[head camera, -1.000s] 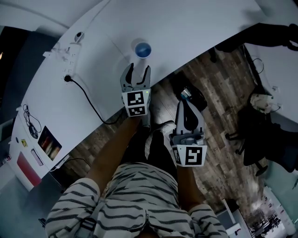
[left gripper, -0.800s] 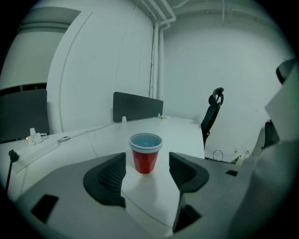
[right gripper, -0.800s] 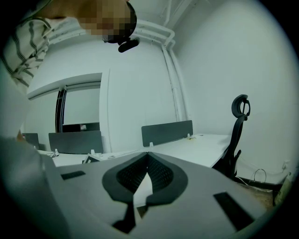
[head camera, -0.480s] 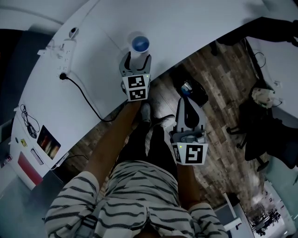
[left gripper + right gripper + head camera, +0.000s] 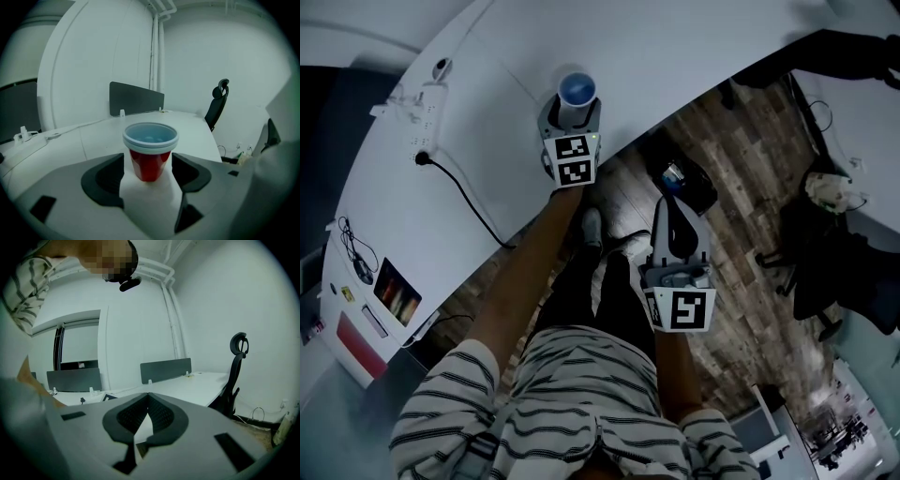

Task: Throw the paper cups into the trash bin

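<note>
Grey plastic right gripper [image 5: 148, 398], w/ its marker cube, sits close in by the person's striped shirt [image 5: 581, 375]. Its jaws are closed tip to tip w/ nothing betw. them, so it looks idle. Just past it, down on the brown wood-plank floor [image 5: 750, 169], is a black open-topped bin [image 5: 705, 197] w/ sth blue inside, prob. the trash bin, near the table edge. Further out, the grey left gripper [image 5: 147, 163] reaches over the edge of the curved white table [image 5: 694, 47]. Its jaws have just been opening and stand wide apart, one each side of the red paper cup w/ pale blue rim [image 5: 150, 152], and the pads aren't touching it as far as the left gripper view shows. Cup is upright on the table near the edge. A white power strip [image 5: 427, 101] lies well apart to the left. Step in hand, I'd say: lining up for the pick, grasp not yet made. Next move prob. calls for closing gently on the cup wall below the rim, enough to hold w/o crushing thin paper. Then lift clear and carry it back over the edge to the bin.
</note>
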Demonstrator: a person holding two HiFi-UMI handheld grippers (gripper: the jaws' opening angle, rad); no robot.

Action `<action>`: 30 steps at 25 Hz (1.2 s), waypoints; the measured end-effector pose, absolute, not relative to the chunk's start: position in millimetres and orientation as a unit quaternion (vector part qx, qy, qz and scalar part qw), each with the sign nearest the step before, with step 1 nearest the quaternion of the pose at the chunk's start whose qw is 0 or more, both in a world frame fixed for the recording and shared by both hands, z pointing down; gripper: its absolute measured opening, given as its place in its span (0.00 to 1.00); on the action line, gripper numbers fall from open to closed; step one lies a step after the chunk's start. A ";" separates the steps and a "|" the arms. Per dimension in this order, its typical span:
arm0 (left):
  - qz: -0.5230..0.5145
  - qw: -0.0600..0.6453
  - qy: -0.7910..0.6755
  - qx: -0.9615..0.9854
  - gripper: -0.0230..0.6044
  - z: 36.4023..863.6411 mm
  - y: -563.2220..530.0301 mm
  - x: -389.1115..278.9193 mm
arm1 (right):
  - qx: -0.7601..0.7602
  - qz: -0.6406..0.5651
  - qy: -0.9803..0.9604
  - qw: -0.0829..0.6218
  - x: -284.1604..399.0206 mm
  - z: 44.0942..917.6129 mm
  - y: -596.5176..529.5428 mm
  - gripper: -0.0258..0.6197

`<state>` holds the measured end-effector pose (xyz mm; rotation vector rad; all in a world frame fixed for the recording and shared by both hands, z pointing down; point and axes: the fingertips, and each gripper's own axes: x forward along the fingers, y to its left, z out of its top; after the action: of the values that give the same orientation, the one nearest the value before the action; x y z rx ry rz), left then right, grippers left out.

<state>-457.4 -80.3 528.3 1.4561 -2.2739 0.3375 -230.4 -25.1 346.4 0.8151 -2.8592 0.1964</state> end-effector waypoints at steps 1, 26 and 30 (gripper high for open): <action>0.121 0.209 -0.817 0.523 0.54 529.2 -80.9 -458.1 | 0.273 0.065 -0.956 0.081 -230.2 346.8 -25.1 0.06; 0.088 0.189 -0.804 0.557 0.48 471.1 -78.8 -417.9 | 0.305 0.086 -0.946 0.069 -191.1 327.8 -22.3 0.06; 0.082 0.178 -0.798 0.570 0.48 450.7 -80.3 -401.1 | 0.325 0.073 -0.941 0.061 -177.9 317.8 -24.4 0.06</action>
<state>-401.1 -80.3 450.7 1.6118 -2.2573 0.2316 -177.9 -24.4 317.8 0.9833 -2.8473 0.2197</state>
